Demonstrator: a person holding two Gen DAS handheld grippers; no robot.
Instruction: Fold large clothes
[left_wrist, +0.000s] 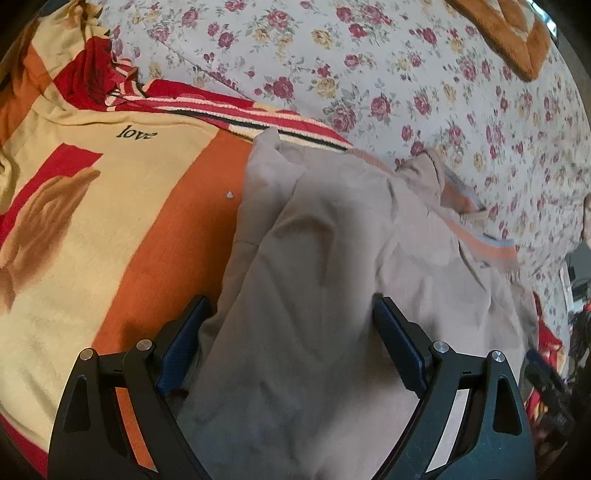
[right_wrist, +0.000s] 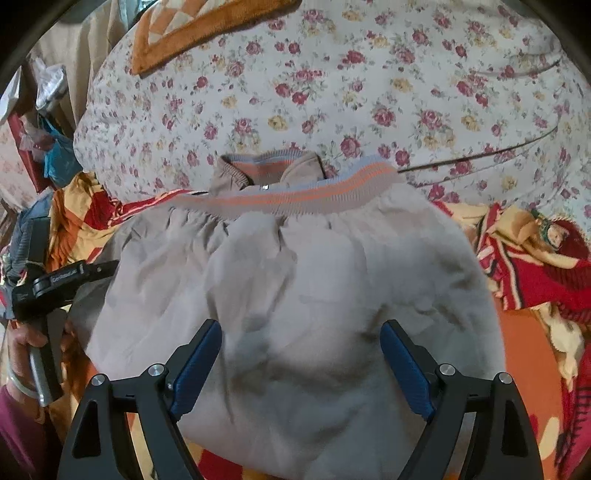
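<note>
A beige-grey jacket (right_wrist: 295, 280) lies folded on the bed, its ribbed hem (right_wrist: 295, 195) with orange and pale blue stripes on the far side. In the left wrist view the same jacket (left_wrist: 325, 258) spreads from the middle to the right, its striped cuff (left_wrist: 491, 249) at the right. My left gripper (left_wrist: 291, 301) hovers over the jacket's left part, jaws wide apart, cloth below them and not pinched. My right gripper (right_wrist: 301, 325) is open over the jacket's near middle, with no cloth caught between its blue pads (right_wrist: 195, 365).
Under the jacket lies an orange, cream and red blanket (left_wrist: 110, 221) printed with "love". A floral quilt (right_wrist: 332, 103) covers the far bed, with a brown-edged cushion (right_wrist: 192, 33) on it. A hand (right_wrist: 22, 339) grips a black handle (right_wrist: 44, 291) at the left edge. Clutter (right_wrist: 48, 147) stands beyond.
</note>
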